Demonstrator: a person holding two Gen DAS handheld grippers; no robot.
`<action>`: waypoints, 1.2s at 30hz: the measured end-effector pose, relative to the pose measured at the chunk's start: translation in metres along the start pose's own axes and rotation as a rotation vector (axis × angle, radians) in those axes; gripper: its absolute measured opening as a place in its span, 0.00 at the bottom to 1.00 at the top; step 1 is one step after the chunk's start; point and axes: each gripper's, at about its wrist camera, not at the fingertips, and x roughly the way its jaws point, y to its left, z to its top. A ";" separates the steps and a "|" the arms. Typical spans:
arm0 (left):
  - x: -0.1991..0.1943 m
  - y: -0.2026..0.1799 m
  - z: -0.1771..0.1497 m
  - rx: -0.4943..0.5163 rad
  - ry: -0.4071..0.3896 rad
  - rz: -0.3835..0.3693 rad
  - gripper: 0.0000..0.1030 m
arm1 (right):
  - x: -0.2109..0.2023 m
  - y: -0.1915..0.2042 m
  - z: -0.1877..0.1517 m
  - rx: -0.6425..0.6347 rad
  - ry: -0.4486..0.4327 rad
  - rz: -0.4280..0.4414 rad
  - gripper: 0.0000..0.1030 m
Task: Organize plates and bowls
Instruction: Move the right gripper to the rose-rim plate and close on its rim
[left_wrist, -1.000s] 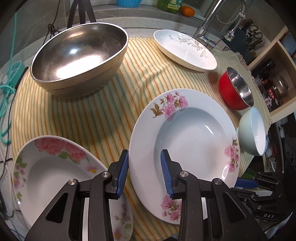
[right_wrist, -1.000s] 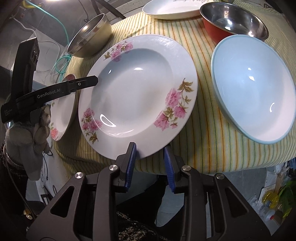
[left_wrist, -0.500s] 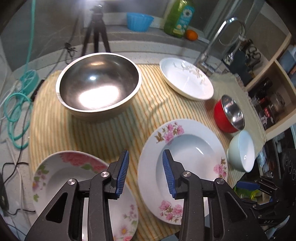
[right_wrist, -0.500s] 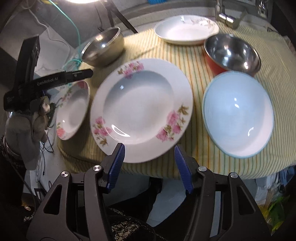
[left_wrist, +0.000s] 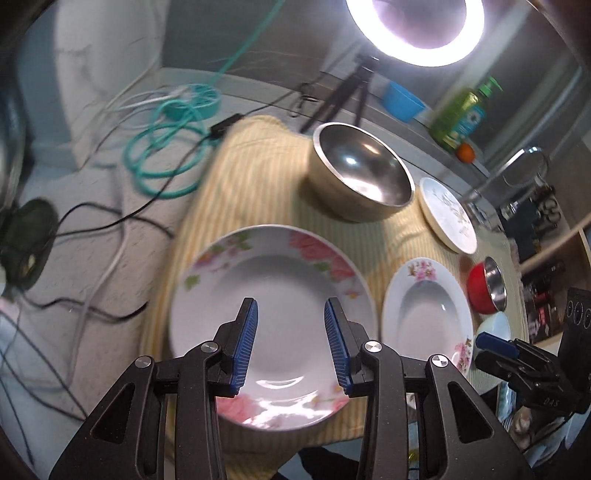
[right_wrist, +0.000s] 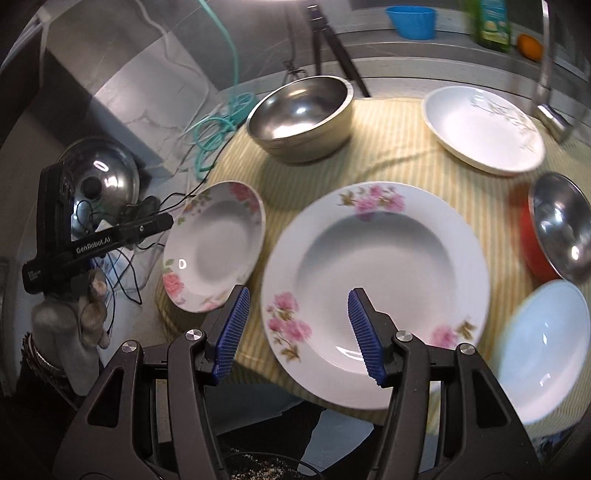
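Observation:
On the striped yellow cloth (left_wrist: 255, 184) lie a pink-rose plate (left_wrist: 273, 306) at the near left, a pink-flower deep plate (right_wrist: 376, 284) in the middle and a white sprig plate (right_wrist: 480, 129) at the back right. A large steel bowl (right_wrist: 303, 114) stands at the back, with a red steel-lined bowl (right_wrist: 554, 229) and a pale blue bowl (right_wrist: 546, 350) on the right. My left gripper (left_wrist: 291, 343) is open and empty above the rose plate. My right gripper (right_wrist: 295, 332) is open and empty over the near left rim of the deep plate.
Teal and black cables (left_wrist: 166, 147) lie on the counter left of the cloth. A tripod (right_wrist: 325, 44), a blue tub (right_wrist: 410, 22), a green soap bottle (left_wrist: 461, 114) and a tap (right_wrist: 550, 74) stand at the back. A pot lid (right_wrist: 99, 181) lies at the left.
Both grippers have pulled back and risen, and both have opened wider. The left gripper has swung left, from the deep plate to over the rose plate. The dishes have not moved.

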 end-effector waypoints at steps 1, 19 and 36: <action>-0.003 0.007 -0.003 -0.018 -0.006 0.013 0.35 | 0.004 0.004 0.003 -0.015 0.004 0.005 0.56; -0.001 0.061 -0.032 -0.196 -0.004 0.028 0.35 | 0.079 0.038 0.050 -0.140 0.100 0.009 0.56; 0.016 0.073 -0.035 -0.242 0.034 -0.013 0.31 | 0.127 0.045 0.067 -0.154 0.197 0.015 0.23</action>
